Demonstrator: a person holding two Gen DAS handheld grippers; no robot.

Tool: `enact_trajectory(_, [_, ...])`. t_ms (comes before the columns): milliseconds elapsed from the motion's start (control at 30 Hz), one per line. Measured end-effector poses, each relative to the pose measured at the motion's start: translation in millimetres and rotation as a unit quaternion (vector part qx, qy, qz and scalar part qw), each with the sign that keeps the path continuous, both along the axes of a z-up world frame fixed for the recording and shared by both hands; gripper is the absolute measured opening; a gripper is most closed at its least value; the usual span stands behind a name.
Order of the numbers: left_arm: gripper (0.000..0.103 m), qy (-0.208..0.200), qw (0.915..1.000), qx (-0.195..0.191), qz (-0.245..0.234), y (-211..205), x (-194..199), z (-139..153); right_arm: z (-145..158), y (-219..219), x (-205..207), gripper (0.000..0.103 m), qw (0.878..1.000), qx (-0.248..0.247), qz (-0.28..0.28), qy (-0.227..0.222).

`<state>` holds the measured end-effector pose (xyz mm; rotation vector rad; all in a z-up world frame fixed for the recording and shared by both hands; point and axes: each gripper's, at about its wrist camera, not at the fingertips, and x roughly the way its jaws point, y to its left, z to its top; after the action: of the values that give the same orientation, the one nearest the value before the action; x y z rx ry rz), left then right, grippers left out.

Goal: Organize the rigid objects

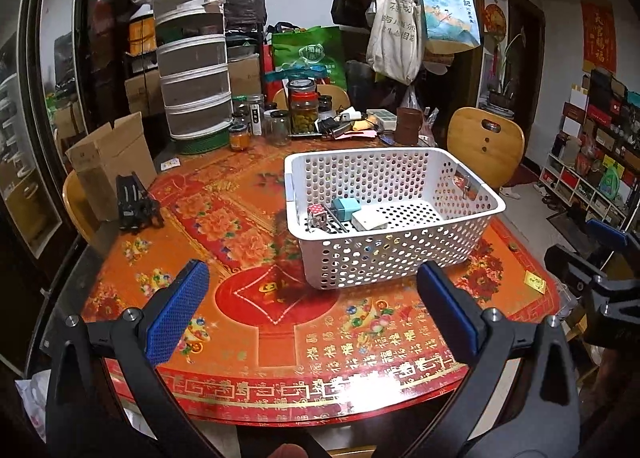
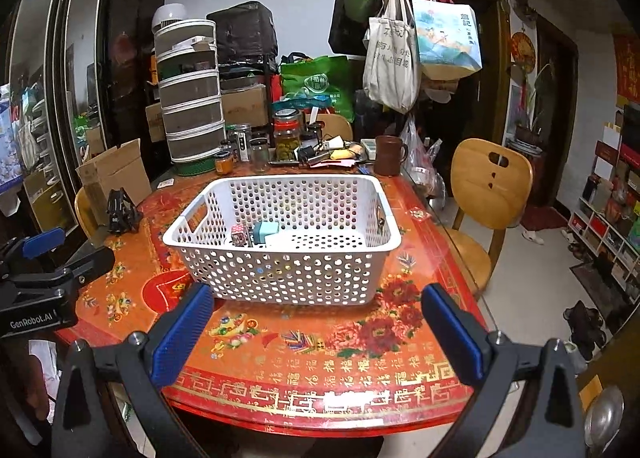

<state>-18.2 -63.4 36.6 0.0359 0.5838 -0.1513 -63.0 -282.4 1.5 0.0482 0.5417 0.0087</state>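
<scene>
A white perforated basket (image 1: 400, 258) stands on the red and orange table (image 1: 256, 338); it also shows in the right wrist view (image 2: 280, 278). Inside lie a teal box (image 1: 346, 207), a patterned cube (image 1: 316, 213) and a white flat box (image 1: 370, 219); the teal box (image 2: 266, 232) and cube (image 2: 240, 236) show in the right view too. My left gripper (image 1: 312, 310) is open and empty above the table's near part. My right gripper (image 2: 318, 330) is open and empty, near the front edge, short of the basket.
A black folding stand (image 1: 134, 203) and a cardboard box (image 1: 108, 161) sit at the table's left. Jars (image 1: 304, 105), a stacked mesh container (image 1: 196, 61) and a brown mug (image 1: 408, 125) crowd the far side. A wooden chair (image 1: 484, 145) stands at the right.
</scene>
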Motion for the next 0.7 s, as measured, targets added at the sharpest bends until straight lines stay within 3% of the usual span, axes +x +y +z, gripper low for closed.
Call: enact_trajectory(700, [0.103,0.002,1.0000,0.004,-0.003,-1.2,1.2,-0.2,-0.8,3.7,1.6,0.103,1.000,0.005,0.003,-0.002])
